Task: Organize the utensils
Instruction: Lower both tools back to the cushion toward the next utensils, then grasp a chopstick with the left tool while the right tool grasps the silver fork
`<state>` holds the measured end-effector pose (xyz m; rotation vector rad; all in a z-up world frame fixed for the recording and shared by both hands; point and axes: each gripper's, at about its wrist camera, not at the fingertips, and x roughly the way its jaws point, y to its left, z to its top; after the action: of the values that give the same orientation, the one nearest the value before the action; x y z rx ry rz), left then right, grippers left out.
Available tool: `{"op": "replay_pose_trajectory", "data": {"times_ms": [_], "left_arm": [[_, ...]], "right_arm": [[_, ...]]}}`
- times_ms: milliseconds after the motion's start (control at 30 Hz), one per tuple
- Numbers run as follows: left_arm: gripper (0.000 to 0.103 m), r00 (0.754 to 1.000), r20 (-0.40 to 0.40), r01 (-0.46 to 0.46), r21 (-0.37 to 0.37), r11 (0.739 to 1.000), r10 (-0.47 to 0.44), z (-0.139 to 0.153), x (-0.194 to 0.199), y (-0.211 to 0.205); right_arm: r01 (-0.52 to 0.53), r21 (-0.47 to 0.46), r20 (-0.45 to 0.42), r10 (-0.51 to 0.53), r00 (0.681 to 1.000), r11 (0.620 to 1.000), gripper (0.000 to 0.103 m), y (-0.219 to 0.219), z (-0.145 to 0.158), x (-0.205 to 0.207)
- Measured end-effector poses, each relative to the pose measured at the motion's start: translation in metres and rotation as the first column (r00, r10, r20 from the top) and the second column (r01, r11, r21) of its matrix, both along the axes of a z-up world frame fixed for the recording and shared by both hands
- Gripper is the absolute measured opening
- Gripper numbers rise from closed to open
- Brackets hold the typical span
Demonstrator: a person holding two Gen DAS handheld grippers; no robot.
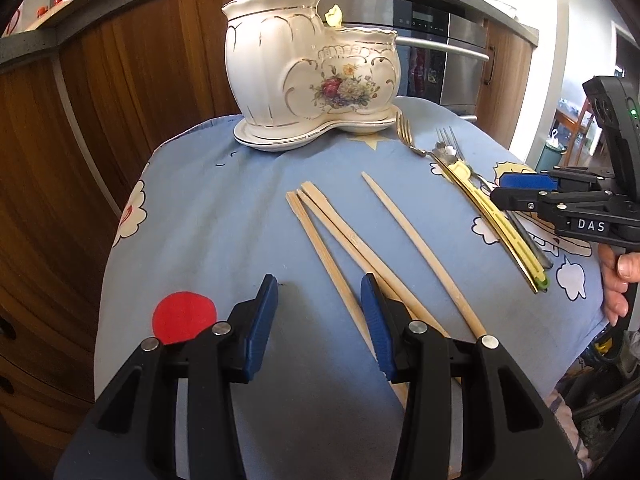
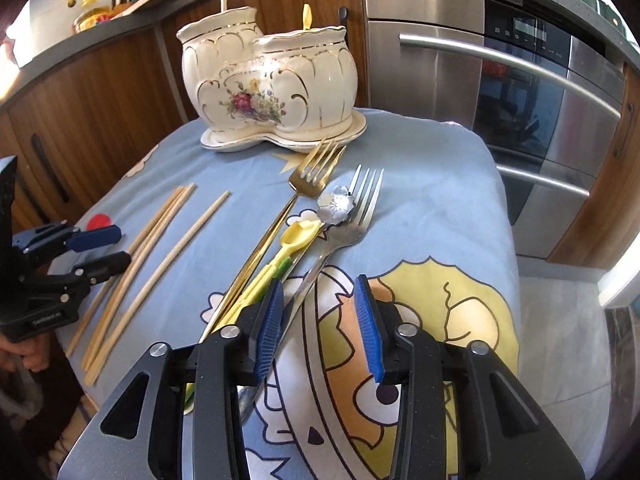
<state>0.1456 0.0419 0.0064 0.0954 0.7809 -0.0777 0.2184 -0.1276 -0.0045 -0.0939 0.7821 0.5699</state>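
On the blue cartoon tablecloth [image 1: 224, 216], before a two-cup porcelain holder [image 1: 308, 68], both grippers, left gripper [image 1: 320, 320] and right gripper [image 2: 320, 320], hover spread and empty over wooden chopsticks [image 1: 340, 248] and a silver fork [image 2: 344, 224]; pickup seems next, needing closer alignment.

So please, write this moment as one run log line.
left gripper: open, beside chopsticks | right gripper: open, over silver fork | holder: upright

The right tool [image 2: 320, 320] hangs over the cloth-covered bench [image 2: 440, 200], gaping, nothing between its pads — the silver fork [image 2: 352, 220] lies just beside its left pad. Bamboo chopsticks [image 2: 160, 248] lie leftward, near the left tool [image 2: 108, 248].
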Motion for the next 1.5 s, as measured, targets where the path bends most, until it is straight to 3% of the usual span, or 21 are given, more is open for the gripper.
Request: {"op": "replay_pose_trajectory", "data": {"times_ms": [100, 233, 533, 733, 933, 1167, 1300, 1500], "left_arm": [[0.038, 1.0, -0.019, -0.005, 0.019, 1.0, 0.006, 0.002, 0.004, 0.003], [0.036, 0.998, -0.057, 0.003, 0.05, 0.999, 0.0, 0.005, 0.01, 0.012], [0.035, 0.978, -0.193, 0.111, 0.164, 0.98, -0.079, 0.012, 0.029, 0.019], [0.024, 0.945, -0.295, 0.206, 0.215, 0.955, -0.138, 0.014, 0.043, 0.015], [0.015, 0.903, -0.392, 0.297, 0.266, 0.917, -0.179, 0.014, 0.052, 0.007], [0.015, 0.826, -0.518, 0.382, 0.222, 0.897, -0.224, 0.015, 0.072, 0.008], [0.013, 0.798, -0.553, 0.398, 0.187, 0.898, -0.239, 0.015, 0.079, 0.012], [0.01, 0.772, -0.58, 0.39, 0.109, 0.914, -0.26, 0.014, 0.088, 0.029]], "right_arm": [[-0.015, -0.022, -0.006, 0.015, 1.0, 1.0, 0.028, -0.002, 0.001, 0.002], [-0.041, -0.09, -0.023, 0.039, 0.999, 0.995, 0.028, -0.007, 0.005, 0.01], [-0.177, -0.286, -0.171, 0.131, 0.976, 0.942, 0.028, -0.005, 0.013, 0.047], [-0.276, -0.365, -0.266, 0.184, 0.946, 0.889, 0.027, 0.01, 0.015, 0.065], [-0.345, -0.361, -0.364, 0.21, 0.908, 0.866, 0.027, 0.015, 0.015, 0.077], [-0.401, -0.375, -0.431, 0.225, 0.874, 0.836, 0.027, 0.021, 0.013, 0.09], [-0.412, -0.395, -0.427, 0.232, 0.874, 0.821, 0.026, 0.028, 0.013, 0.09], [-0.404, -0.389, -0.42, 0.231, 0.878, 0.828, 0.014, 0.031, 0.016, 0.084]]}}
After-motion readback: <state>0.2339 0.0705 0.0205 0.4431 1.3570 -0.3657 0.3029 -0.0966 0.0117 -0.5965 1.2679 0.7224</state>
